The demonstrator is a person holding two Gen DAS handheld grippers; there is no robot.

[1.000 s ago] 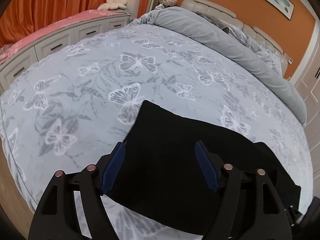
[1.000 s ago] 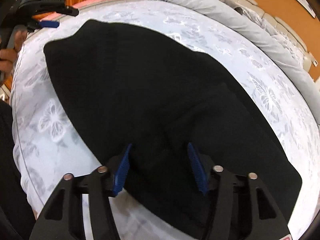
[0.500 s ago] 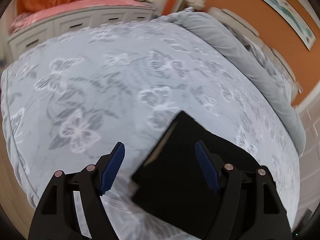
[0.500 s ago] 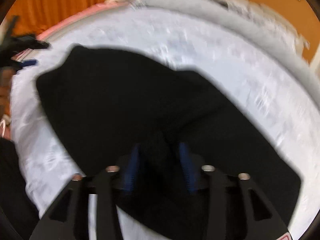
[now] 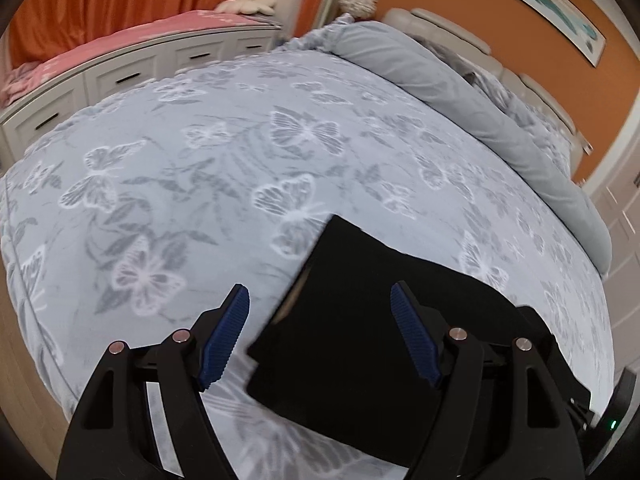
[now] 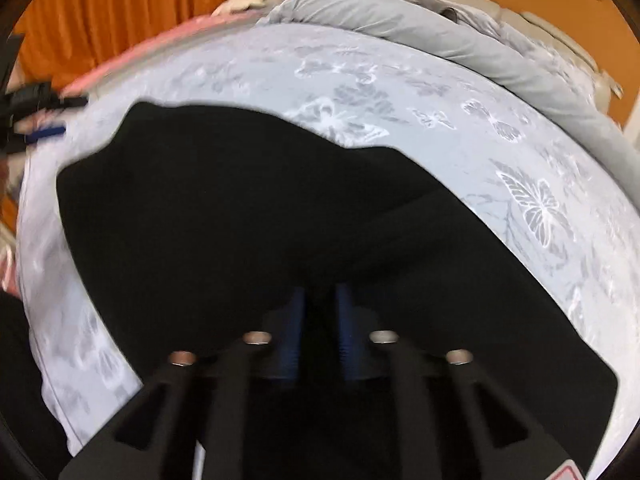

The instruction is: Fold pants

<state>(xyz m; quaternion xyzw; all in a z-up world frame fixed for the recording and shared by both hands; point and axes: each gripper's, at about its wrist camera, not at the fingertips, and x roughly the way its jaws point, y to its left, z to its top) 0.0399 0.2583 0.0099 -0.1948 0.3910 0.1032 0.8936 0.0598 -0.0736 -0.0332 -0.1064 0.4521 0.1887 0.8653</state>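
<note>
Black pants (image 6: 248, 216) lie flat on a pale blue bedspread with butterflies (image 5: 248, 148). In the right wrist view my right gripper (image 6: 320, 300) is shut on a pinched fold of the pants near their middle. In the left wrist view one end of the pants (image 5: 344, 312) lies as a squared edge, and my left gripper (image 5: 320, 316) is open just above that end, with the left corner between its fingers. The left gripper (image 6: 40, 116) also shows at the far left of the right wrist view, blurred.
A rolled grey duvet (image 5: 460, 92) runs along the head of the bed below a beige headboard (image 5: 500, 64). White drawers (image 5: 132, 72) with a pink cover stand to the left. The bed's near edge (image 5: 44, 344) drops to a wooden floor.
My right gripper has closed on the pants and gathered a fold of cloth. My left gripper stayed open while its view shifted over the pants' end.
</note>
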